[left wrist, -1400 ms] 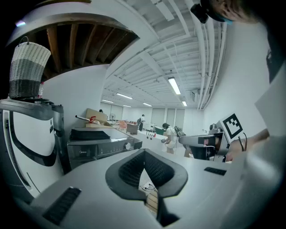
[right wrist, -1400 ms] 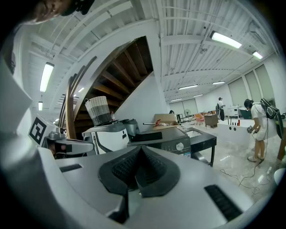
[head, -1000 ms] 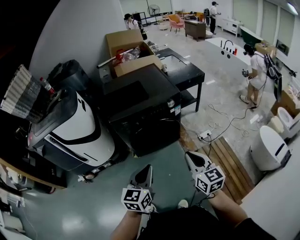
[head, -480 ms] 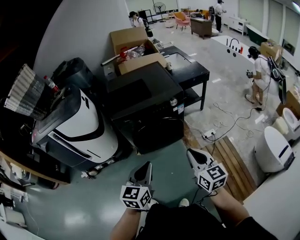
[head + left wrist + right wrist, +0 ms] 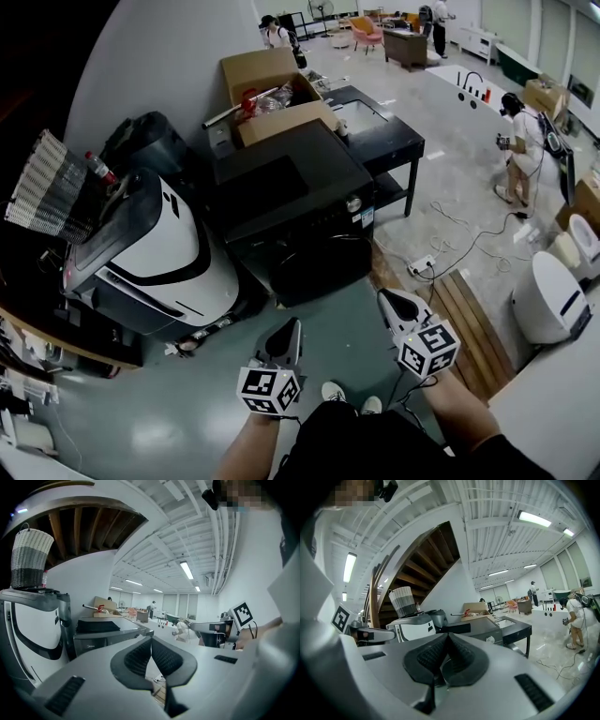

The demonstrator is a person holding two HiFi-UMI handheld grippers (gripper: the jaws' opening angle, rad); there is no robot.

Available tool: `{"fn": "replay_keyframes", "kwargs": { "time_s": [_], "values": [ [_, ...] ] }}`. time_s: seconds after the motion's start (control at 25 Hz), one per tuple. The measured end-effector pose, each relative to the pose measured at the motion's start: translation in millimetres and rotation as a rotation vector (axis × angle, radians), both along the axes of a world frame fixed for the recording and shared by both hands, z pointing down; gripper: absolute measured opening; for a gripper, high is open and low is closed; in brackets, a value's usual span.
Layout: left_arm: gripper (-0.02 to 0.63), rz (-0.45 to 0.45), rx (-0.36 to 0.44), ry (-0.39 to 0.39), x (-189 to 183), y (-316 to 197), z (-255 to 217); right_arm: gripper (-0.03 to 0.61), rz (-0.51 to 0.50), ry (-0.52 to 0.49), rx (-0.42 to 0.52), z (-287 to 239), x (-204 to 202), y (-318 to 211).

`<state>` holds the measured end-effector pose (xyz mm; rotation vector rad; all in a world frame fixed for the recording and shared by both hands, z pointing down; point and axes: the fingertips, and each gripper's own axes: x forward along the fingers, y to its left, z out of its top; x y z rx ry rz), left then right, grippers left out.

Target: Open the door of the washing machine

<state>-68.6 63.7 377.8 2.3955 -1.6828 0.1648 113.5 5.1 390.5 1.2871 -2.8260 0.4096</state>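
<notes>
While both tools hang above the green floor point(image 5: 187, 412), I log them from their own views: left tool point(image 5: 292, 326) pressed together, nothing between the pads; right tool point(image 5: 387, 299) likewise pressed together and empty. The black washing machine point(image 5: 300, 211) stands on the floor ahead of both tools, well apart from them. Its front faces me and its door point(image 5: 319, 267) looks shut. A round knob point(image 5: 354, 204) sits at the front's upper right corner. A black counter point(image 5: 384, 136) stands just beside the machine's right side, and an open cardboard box point(image 5: 267, 89) sits past its rear edge. A white appliance point(image 5: 141, 253) flanks its left side, with a woven basket point(image 5: 42, 187) on top. Wooden slats point(image 5: 469, 328) lie on the floor right of the right tool.
</notes>
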Motion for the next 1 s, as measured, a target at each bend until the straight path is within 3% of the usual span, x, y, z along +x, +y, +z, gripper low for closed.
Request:
{"fn": "replay_keyframes", "kwargs": {
  "time_s": [0.88, 1.0],
  "values": [
    [0.029, 0.09, 0.008, 0.07, -91.3, -99.8, 21.0, 0.021, 0.06, 0.066, 0.023, 1.4, -97.0, -85.2],
    [0.078, 0.097, 0.008, 0.078, -97.7, -102.6, 24.7, 0.075, 0.06, 0.078, 0.022, 5.5, -106.4, -87.5]
  ]
}}
